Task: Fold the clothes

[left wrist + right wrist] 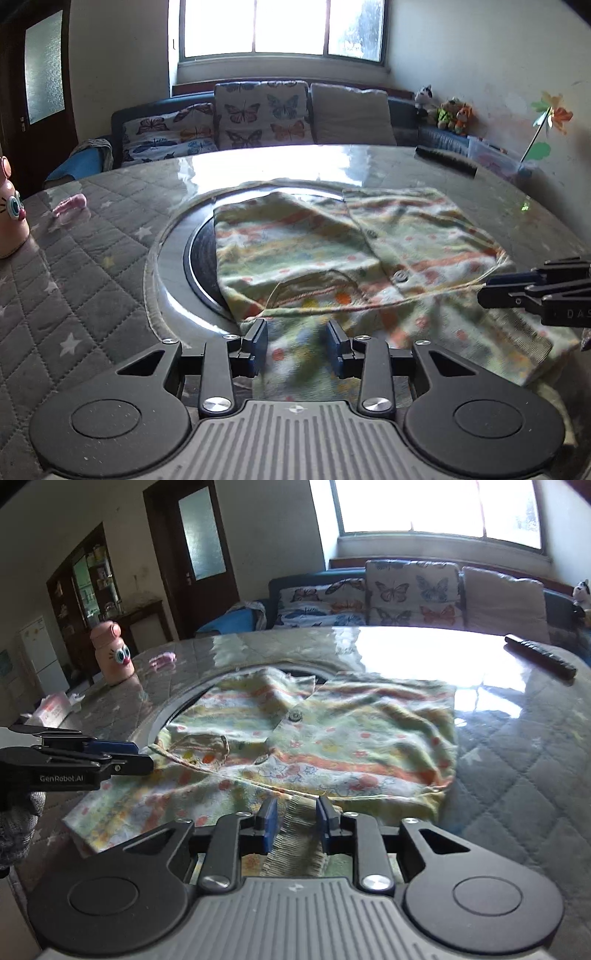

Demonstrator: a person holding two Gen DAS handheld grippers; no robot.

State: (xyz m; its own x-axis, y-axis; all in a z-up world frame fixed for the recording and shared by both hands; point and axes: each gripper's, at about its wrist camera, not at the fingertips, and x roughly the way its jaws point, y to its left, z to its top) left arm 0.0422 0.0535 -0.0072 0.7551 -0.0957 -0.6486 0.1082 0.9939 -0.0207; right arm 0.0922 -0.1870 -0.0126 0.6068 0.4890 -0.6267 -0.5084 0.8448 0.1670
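1. One patterned garment [332, 251] lay spread over the middle of the tabletop [103, 236], partly covering its round inset.
2. Two grippers worked at its near hem. The left gripper [297, 345] stood partly open, fabric lying between its fingers.
3. The right gripper [293, 823] was also parted, straddling a ribbed cuff; whether it pinched the cloth was unclear.
4. One pink bottle [112, 653] stood near the tabletop's left edge, one remote [539, 657] at the far right.
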